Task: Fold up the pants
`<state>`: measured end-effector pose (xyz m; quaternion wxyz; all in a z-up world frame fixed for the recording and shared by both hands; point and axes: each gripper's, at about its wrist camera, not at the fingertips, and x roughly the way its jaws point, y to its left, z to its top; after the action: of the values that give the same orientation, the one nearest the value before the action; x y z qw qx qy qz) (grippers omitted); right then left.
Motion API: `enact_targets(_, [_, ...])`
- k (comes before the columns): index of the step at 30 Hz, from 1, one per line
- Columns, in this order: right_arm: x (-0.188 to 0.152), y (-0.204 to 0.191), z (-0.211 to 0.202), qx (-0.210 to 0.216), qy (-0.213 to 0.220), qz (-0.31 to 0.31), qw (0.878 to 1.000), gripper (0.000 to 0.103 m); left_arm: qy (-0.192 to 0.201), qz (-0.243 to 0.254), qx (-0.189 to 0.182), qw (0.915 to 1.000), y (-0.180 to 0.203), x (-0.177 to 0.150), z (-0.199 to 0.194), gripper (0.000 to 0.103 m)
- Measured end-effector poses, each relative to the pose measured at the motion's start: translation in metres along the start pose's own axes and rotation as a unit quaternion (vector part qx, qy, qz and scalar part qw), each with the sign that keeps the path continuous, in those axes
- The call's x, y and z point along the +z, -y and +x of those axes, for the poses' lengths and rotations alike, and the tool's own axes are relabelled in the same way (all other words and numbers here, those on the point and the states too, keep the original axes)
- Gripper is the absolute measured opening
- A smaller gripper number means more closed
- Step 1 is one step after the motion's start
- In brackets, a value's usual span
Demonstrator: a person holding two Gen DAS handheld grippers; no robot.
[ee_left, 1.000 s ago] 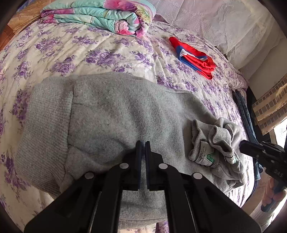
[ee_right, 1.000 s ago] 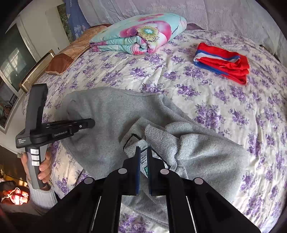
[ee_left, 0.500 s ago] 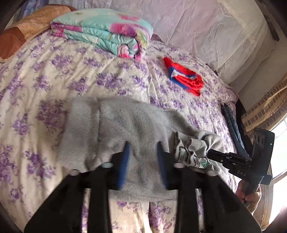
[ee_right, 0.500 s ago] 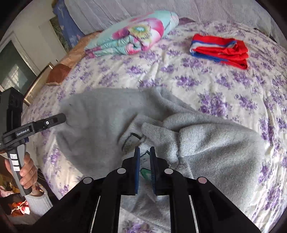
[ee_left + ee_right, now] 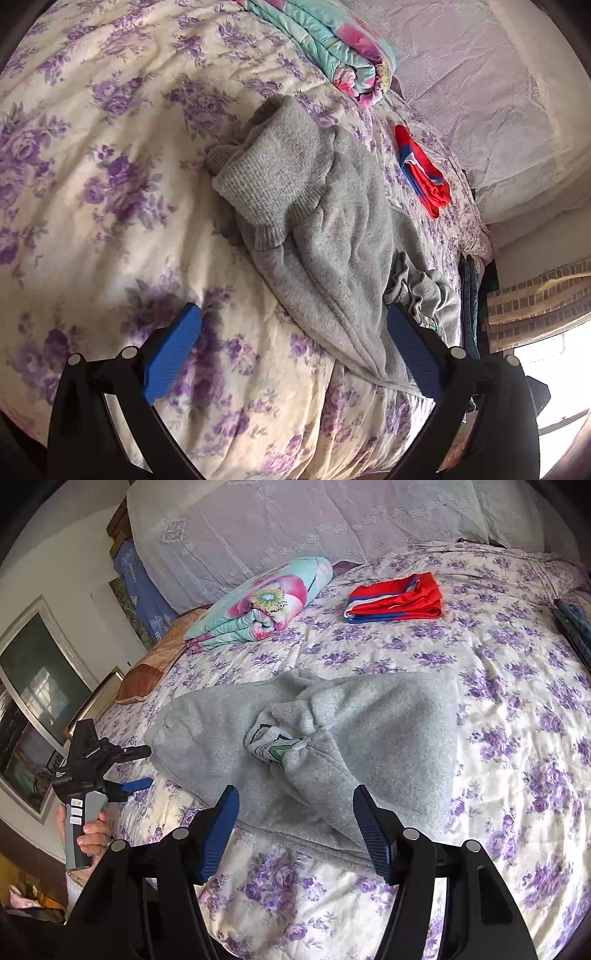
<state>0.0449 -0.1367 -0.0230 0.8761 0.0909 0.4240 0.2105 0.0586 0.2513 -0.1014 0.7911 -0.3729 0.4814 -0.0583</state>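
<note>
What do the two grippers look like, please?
Both are black linkage frames with silver pivot rivets and ribbed blue pads. The right gripper shows this up close. The left gripper, seen from the right wrist, has a grey handle with white buttons, white lettering and a bare hand gripping it.

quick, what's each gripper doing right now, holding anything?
Left gripper: open, holding nothing, above the gray pants.
Right gripper: open, holding nothing.

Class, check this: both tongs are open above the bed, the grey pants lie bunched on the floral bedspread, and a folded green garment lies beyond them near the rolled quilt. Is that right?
One error: the folded garment is red with blue and white stripes, not green, as the right wrist view shows. The rest stands.
</note>
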Motion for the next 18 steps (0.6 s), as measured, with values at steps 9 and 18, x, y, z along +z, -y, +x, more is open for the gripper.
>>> enact_targets(9, [-0.023, 0.028, -0.007, -0.018, 0.005, 0.051, 0.999, 0.065, 0.014, 0.023, 0.006, 0.9996, 0.035, 0.048, 0.04, 0.036])
enact_targets(18, [0.018, -0.019, 0.037, 0.06, -0.047, -0.008, 0.997, 0.029, 0.116, 0.166, 0.048, 0.9781, 0.092, 0.0, -0.007, 0.032])
